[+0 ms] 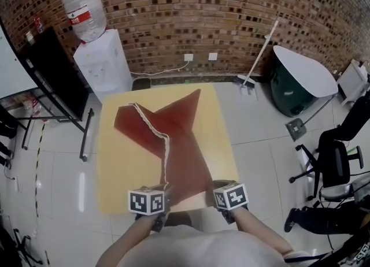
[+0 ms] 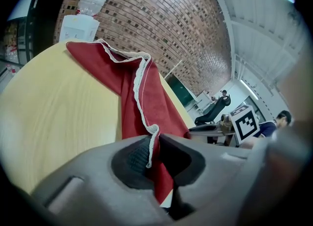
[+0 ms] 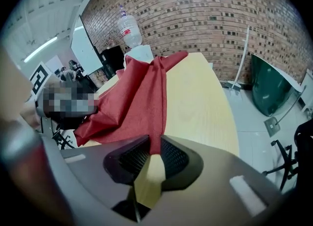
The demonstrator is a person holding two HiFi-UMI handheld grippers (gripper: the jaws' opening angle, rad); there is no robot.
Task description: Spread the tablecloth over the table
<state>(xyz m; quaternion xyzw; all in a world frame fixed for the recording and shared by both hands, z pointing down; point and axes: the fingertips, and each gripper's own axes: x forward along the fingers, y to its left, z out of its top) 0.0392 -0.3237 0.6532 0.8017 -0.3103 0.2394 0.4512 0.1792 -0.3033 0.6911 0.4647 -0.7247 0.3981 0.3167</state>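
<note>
red lace-trimmed fabric tablecloth [image 1: 179, 138] lies bunched on the pale wooden bench [image 1: 115, 167], ahead of both tools. only the gripper views show the grips: left tool [image 2: 154, 154] clamps the trim, right tool [image 3: 152, 151] a plain edge.

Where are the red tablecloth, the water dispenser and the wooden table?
red tablecloth [image 1: 185, 144], head view, middle of the cloth
water dispenser [image 1: 107, 63], head view, white front panel
wooden table [image 1: 127, 167], head view, bare left side
</note>
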